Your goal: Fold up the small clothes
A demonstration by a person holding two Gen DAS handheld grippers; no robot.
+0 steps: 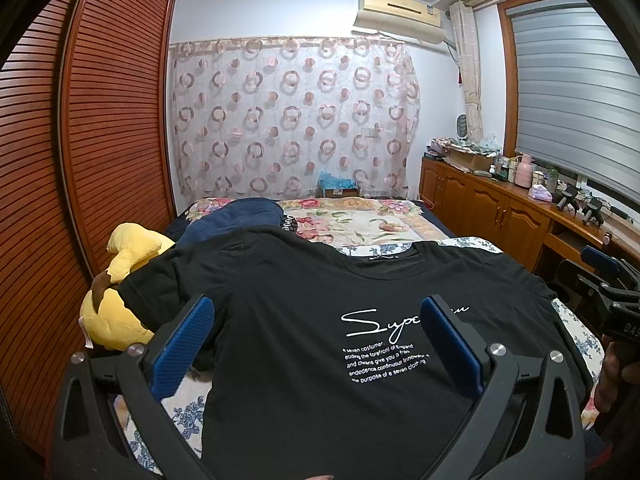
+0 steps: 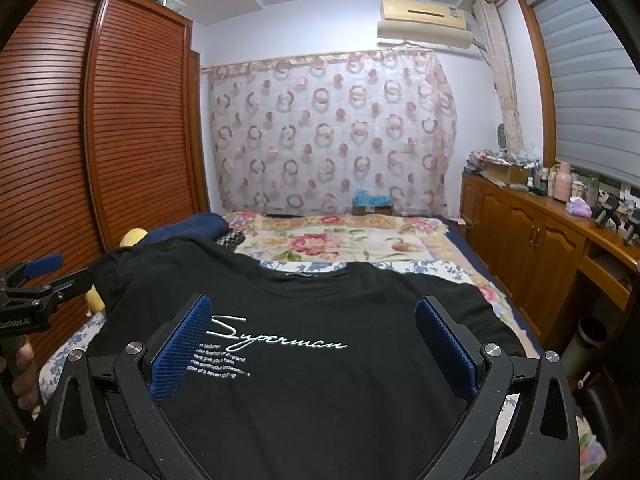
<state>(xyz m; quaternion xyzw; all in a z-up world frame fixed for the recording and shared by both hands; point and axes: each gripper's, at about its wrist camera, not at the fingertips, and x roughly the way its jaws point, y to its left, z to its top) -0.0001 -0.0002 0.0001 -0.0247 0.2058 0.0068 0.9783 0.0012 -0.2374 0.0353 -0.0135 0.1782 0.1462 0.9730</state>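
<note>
A black T-shirt point(image 1: 312, 292) with white "Superman" script lies spread face up on the bed, collar away from me; it also shows in the right wrist view point(image 2: 320, 308). My left gripper point(image 1: 318, 312) is open, its blue pads wide apart above the shirt's chest, holding nothing. My right gripper point(image 2: 312, 312) is open too, hovering over the shirt's print, empty. The right gripper shows at the right edge of the left wrist view point(image 1: 608, 280), and the left gripper at the left edge of the right wrist view point(image 2: 36, 276).
A yellow plush toy point(image 1: 120, 280) lies partly under the shirt's left sleeve. A dark blue pillow point(image 1: 232, 216) and a floral blanket point(image 1: 360, 220) lie further up the bed. A slatted wardrobe point(image 1: 100, 140) stands left; a wooden cabinet point(image 1: 500, 208) with clutter stands right.
</note>
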